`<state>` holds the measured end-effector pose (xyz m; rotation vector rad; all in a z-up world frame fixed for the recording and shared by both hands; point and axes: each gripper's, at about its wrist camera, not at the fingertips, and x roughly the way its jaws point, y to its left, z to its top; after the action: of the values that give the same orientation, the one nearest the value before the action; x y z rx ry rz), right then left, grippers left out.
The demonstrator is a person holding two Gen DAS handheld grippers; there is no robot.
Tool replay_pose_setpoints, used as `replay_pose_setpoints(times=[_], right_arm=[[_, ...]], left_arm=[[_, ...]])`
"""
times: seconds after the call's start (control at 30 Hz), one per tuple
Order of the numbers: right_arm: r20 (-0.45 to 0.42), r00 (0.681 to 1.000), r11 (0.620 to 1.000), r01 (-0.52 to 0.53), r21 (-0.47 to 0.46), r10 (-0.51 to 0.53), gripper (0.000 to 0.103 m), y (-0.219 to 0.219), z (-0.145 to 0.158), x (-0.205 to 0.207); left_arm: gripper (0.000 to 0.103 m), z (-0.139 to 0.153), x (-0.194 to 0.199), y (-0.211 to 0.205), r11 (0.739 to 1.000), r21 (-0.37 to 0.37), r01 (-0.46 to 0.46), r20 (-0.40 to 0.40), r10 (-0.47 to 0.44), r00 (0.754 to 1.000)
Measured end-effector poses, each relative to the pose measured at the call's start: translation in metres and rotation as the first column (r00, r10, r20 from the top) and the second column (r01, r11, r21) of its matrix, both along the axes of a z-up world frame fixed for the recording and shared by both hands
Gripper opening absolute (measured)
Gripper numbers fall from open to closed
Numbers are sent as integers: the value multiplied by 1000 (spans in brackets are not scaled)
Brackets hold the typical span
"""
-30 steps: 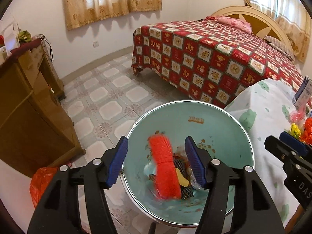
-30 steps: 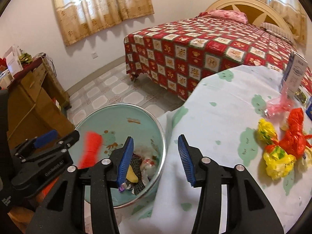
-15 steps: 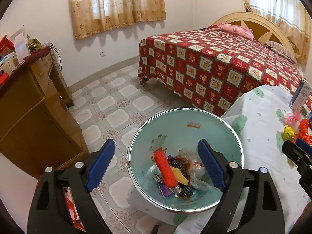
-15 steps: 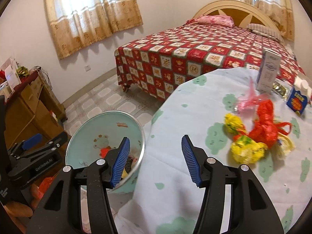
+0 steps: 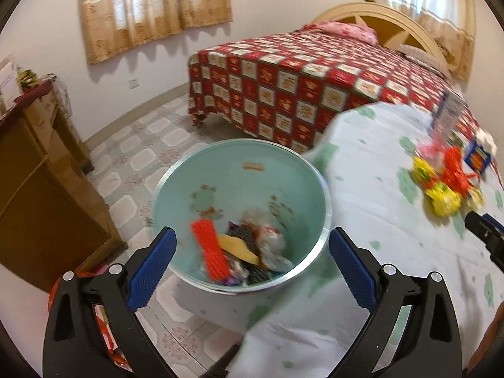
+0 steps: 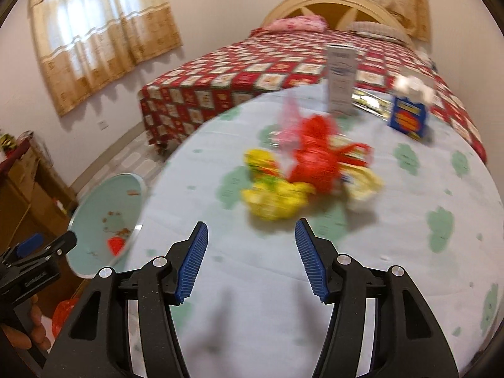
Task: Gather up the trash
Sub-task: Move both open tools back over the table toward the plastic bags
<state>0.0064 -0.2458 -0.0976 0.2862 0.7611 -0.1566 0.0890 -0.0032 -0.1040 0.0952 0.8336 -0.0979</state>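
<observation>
Both grippers moved: left gripper (image 5: pixel 250 260) wider, right gripper (image 6: pixel 250 263) nearer wrappers (image 6: pixel 302 173).

Motion-blurred wrappers (image 6: pixel 302 170) on tablecloth (image 6: pixel 252 299)

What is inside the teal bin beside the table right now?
The teal bin holds an orange mesh roll, a yellow scrap, dark netting and crumpled clear plastic. Whatever lies beneath that pile is covered.

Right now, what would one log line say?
left hand-held gripper: open, above bin | right hand-held gripper: open, facing wrappers
</observation>
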Motion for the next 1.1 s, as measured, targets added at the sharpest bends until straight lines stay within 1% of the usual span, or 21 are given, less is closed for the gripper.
replay_pose_setpoints(times=[0.2,0.33,0.53,0.63,0.73,0.87,0.93,1.03,1.1], right_arm=[[-12,996,996,86,-19,-86,58,-48,-7,-22],[-16,992,992,128,-22,-128,58,-76,-9,-27],[-9,989,988,146,-42,-147,57,-102,-6,-33],[-10,988,987,152,-41,-153,57,-114,-5,-37],[-9,987,986,162,-26,-163,57,-125,-5,-40],[-5,985,985,172,-15,-172,57,-135,-6,-43],[-5,985,985,174,-11,-174,57,-138,-7,-43],[-9,984,984,176,-1,-176,57,-144,-10,-42],[-10,984,984,176,2,-176,57,-146,-11,-42]], left_arm=[[95,-8,-9,-32,997,-23,75,-31,-76,997],[95,-9,-10,-54,992,-25,125,-32,-126,991],[94,-6,-1,-97,977,-70,202,-33,-205,978],[94,-4,3,-131,966,-80,247,-21,-249,968],[93,-8,9,-161,957,-94,275,-19,-278,960],[92,-18,21,-190,949,-156,274,-55,-285,957],[92,-22,25,-203,947,-166,275,-65,-288,955],[85,-29,27,-216,947,-161,280,-71,-294,953],[78,-35,32,-225,949,-151,276,-79,-290,954]])
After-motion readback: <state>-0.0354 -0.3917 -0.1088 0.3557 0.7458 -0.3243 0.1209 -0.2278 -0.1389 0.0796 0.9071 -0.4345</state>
